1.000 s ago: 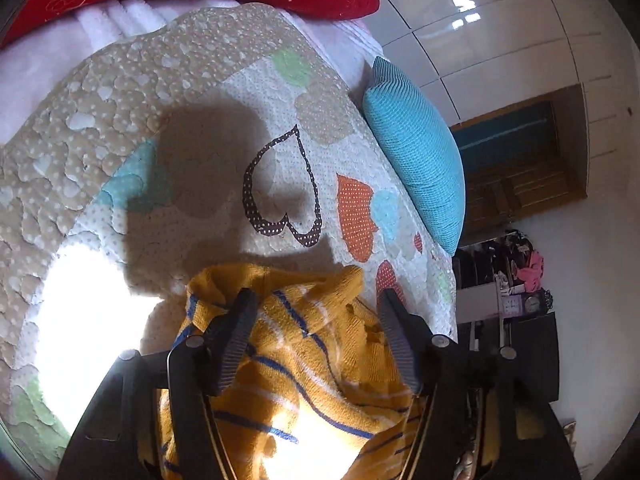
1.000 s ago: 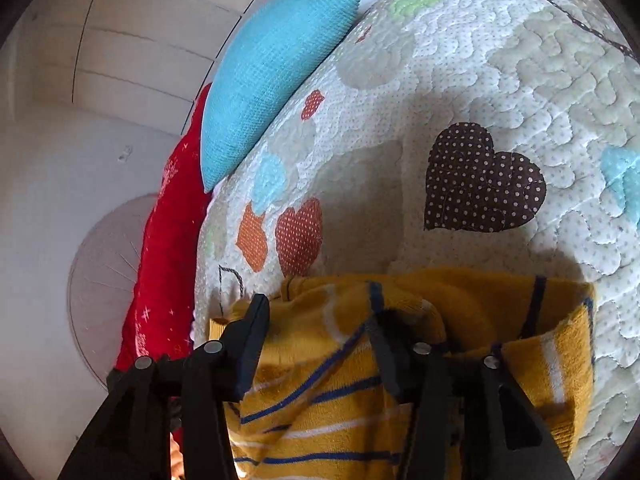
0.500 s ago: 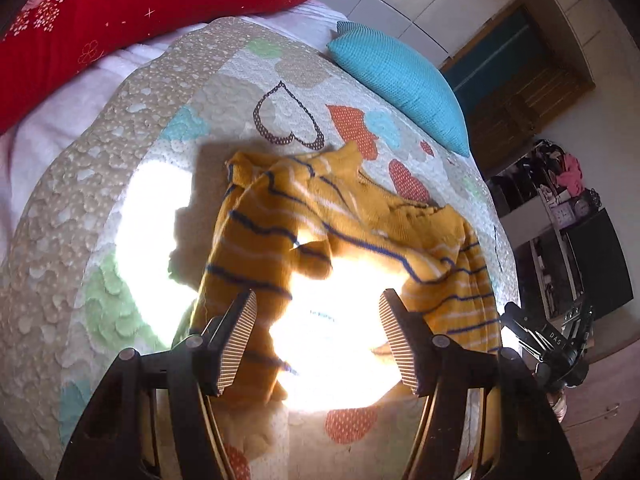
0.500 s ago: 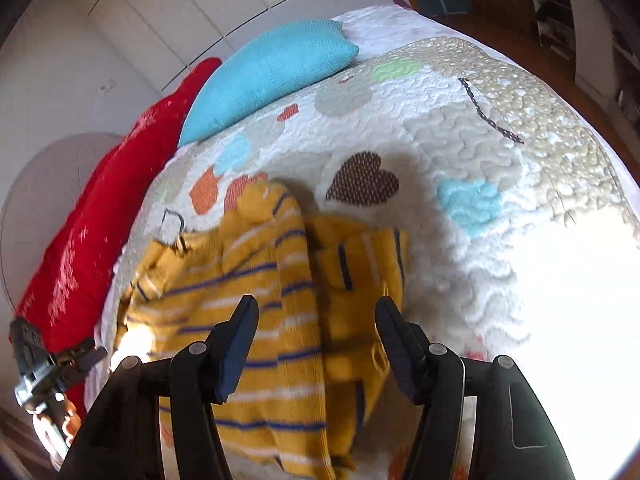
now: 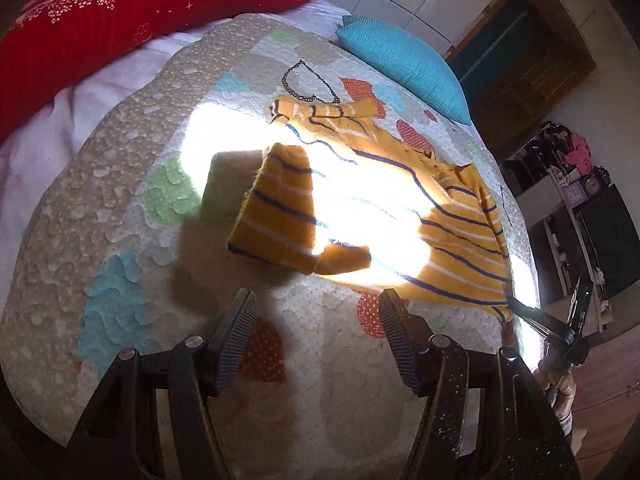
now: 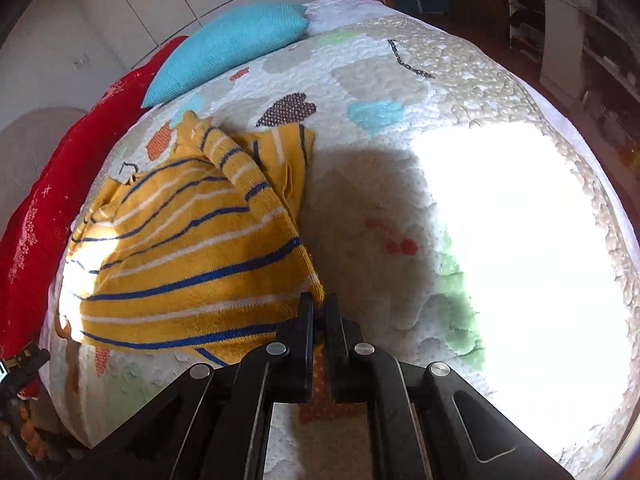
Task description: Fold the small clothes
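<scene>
The right tool [image 6: 319,312] is clamped on the striped yellow sweater's [image 6: 188,256] hem corner, likely to pull it flat. The left tool [image 5: 316,320] hovers above the quilt [image 5: 120,208] with its fingers apart (holding nothing), free to take the folded-in sleeve [image 5: 276,212].

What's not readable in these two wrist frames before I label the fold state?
- Left wrist: middle of the mustard-yellow knit sweater with blue and white stripes is blown out by the sun patch; stripes and creases lost.
- Right wrist: how much hem the right tool pinches is hidden by its closed fingers.
- Right wrist: quilted heart-patterned bedspread is overexposed on the right.
- Left tool: open, empty.
</scene>
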`<state>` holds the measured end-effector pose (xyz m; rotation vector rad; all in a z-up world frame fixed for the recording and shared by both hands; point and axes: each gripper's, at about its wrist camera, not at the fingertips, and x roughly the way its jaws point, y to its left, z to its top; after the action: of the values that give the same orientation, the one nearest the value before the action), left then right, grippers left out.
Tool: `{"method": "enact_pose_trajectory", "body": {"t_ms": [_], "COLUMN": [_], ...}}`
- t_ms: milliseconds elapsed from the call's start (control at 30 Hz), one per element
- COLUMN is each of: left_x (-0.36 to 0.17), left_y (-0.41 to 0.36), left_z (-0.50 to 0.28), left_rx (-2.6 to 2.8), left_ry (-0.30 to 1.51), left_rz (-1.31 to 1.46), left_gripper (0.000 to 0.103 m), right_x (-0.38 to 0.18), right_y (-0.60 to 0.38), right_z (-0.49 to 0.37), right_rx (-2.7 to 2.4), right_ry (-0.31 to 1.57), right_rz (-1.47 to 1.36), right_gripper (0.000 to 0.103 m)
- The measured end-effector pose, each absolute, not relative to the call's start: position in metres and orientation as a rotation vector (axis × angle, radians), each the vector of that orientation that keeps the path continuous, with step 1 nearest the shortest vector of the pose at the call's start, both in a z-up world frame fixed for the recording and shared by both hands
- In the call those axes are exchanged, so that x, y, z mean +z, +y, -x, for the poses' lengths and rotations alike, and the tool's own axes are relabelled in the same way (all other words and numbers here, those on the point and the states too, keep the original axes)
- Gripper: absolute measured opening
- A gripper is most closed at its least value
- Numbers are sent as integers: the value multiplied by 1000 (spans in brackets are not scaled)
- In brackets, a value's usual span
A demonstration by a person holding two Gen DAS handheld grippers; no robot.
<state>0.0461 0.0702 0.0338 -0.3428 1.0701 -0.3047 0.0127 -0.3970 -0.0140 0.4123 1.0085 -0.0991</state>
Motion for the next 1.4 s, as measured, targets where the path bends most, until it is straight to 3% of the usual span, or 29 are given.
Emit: {"method": "enact_pose_trajectory", "body": {"t_ms": [67, 200, 400, 633, 833, 867, 967, 1067, 1167, 1400], "left_x": [30, 28, 24, 17, 8, 6, 3, 2, 3, 4], "left_y": [76, 86, 92, 91, 106, 109, 116, 120, 124, 143], "left_z": [-37, -20, -4, -2, 2, 2, 2, 3, 4, 5], "left_rx": [-287, -253, -234, -205, -178, -185, -208, -219, -232, -219], "left_ry": [1080, 1061, 1048, 1053, 1058, 1064, 1070, 1063, 1054, 1025], "left_rz": [342, 320, 330, 290, 263, 272, 292, 305, 329, 347], "left_gripper": [62, 62, 63, 63, 63, 63, 63, 63, 63, 68], "right_x": [-18, 19, 67, 22, -9, -2, 33, 64, 67, 14], "right_y": [-394, -396, -354, -319, -371, -375, -366, -309, -228, -67], "right_z": [-10, 0, -35, -152, -213, -213, -200, -195, -208, -257], "right_rx": [-98, -128, -32, 18, -223, -269, -280, -145, 80, 288], "right_ry": [1030, 895, 783, 939, 1041, 1035, 934, 863, 906, 1020], "right_rz": [-406, -444, -341, -249, -268, -290, -355, -285, -153, 174], "right_gripper": [7, 26, 26, 26, 23, 34, 37, 37, 35, 34]}}
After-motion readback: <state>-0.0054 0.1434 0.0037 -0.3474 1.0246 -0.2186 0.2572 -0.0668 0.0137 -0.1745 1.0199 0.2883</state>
